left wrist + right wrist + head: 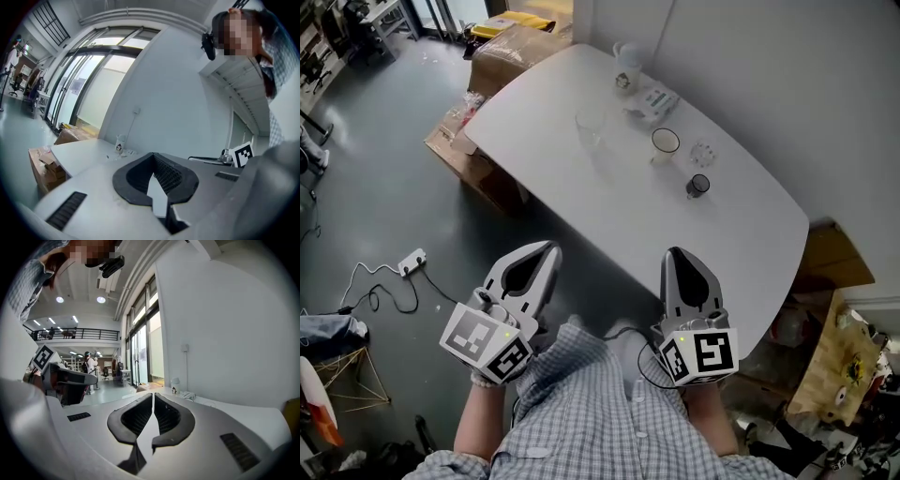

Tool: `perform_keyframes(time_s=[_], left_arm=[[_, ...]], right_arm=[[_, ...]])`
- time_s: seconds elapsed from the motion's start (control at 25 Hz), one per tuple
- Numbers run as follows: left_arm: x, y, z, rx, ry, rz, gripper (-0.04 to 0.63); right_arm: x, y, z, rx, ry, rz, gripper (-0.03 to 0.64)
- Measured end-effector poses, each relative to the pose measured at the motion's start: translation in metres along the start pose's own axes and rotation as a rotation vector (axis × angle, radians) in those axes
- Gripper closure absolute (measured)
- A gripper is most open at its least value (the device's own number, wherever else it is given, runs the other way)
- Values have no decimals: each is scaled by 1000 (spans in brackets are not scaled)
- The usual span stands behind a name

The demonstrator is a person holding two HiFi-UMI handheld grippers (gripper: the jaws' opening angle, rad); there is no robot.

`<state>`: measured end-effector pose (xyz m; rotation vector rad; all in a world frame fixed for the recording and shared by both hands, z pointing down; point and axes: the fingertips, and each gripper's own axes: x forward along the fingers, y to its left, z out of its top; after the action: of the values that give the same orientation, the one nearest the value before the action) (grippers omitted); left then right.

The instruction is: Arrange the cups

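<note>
Several cups stand on the white table (544, 159) near the wall: a clear glass (591, 127), a white cup with a dark rim (664, 145), a small dark cup (697, 186), a low clear cup (703, 153), and a tall white cup with a printed logo (626, 67) at the far end. That tall cup also shows in the left gripper view (120, 144) and the right gripper view (175, 386). My left gripper (549, 247) and right gripper (673, 253) hover at the table's near edge, well short of the cups. Both are shut and hold nothing.
A flat white packet (652, 101) lies beside the tall cup. Cardboard boxes (511, 47) stand past the table's far end and under its left side (459, 141). A power strip with a cable (412, 262) lies on the grey floor. The wall runs close behind the table.
</note>
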<state>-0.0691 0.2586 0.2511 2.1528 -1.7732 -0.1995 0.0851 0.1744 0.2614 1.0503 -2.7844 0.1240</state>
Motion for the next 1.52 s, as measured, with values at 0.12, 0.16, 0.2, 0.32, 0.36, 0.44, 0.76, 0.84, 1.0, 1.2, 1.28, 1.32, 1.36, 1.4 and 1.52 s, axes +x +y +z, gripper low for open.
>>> perform_keyframes(time_s=[0.12, 0.16, 0.2, 0.32, 0.36, 0.44, 0.76, 0.84, 1.0, 1.2, 1.28, 1.32, 1.36, 1.4, 1.52], left_arm=[[7, 11, 0, -13, 4, -11, 586], [11, 14, 0, -15, 6, -16, 586], [16, 17, 0, -16, 9, -20, 586], [35, 26, 0, 0, 32, -29, 586], [42, 28, -1, 12, 44, -33, 586], [59, 30, -1, 31, 66, -44, 586], [130, 42, 7, 58, 120, -66, 586], [145, 45, 7, 58, 128, -64, 586], [177, 52, 8, 54, 139, -47, 586], [201, 67, 4, 66, 142, 7, 584], [210, 77, -3, 83, 163, 32, 584], [214, 82, -8, 85, 182, 39, 584], [218, 86, -14, 82, 201, 44, 584], [221, 91, -18, 78, 217, 49, 584], [230, 109, -29, 82, 251, 77, 584]], right_arm=[[7, -2, -6, -9, 20, -18, 588], [10, -4, -8, -10, 26, -27, 588], [14, -7, -9, -9, 31, -36, 588], [28, -18, -15, 0, 30, -54, 588], [32, -23, -16, 3, 25, -59, 588], [43, -33, -16, 5, 19, -74, 588], [87, -78, 2, 22, -20, -94, 588], [95, -89, 2, 13, -15, -97, 588], [106, -108, -2, -7, 8, -96, 588], [117, -119, -10, -19, 33, -89, 588], [121, -121, -14, -18, 45, -91, 588], [122, -122, -16, -16, 52, -94, 588], [124, -122, -18, -13, 59, -98, 588], [126, -123, -21, -10, 67, -104, 588], [134, -126, -29, 4, 91, -123, 588]])
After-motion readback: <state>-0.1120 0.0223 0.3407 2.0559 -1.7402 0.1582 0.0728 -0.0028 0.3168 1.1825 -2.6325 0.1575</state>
